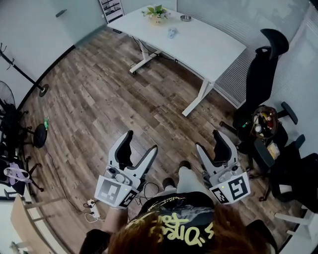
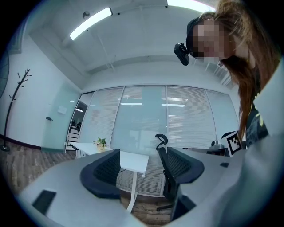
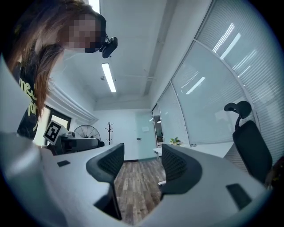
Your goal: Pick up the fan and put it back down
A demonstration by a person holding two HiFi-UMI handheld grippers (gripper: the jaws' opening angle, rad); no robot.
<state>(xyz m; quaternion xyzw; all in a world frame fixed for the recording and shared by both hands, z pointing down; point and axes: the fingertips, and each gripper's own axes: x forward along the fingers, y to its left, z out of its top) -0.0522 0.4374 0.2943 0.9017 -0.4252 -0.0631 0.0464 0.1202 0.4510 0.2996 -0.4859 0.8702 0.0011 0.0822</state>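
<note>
The black standing fan is at the far left edge of the head view, only partly in frame; the right gripper view shows its round grille far off by the wall. My left gripper hangs over the wooden floor with its jaws wide open and nothing between them. Beside it, my right gripper is also open and empty. Both point level across the room, well away from the fan.
A white desk with a small plant stands ahead. Black office chairs crowd the right side. A coat rack is at the left wall. A power strip with cable lies on the floor near my feet.
</note>
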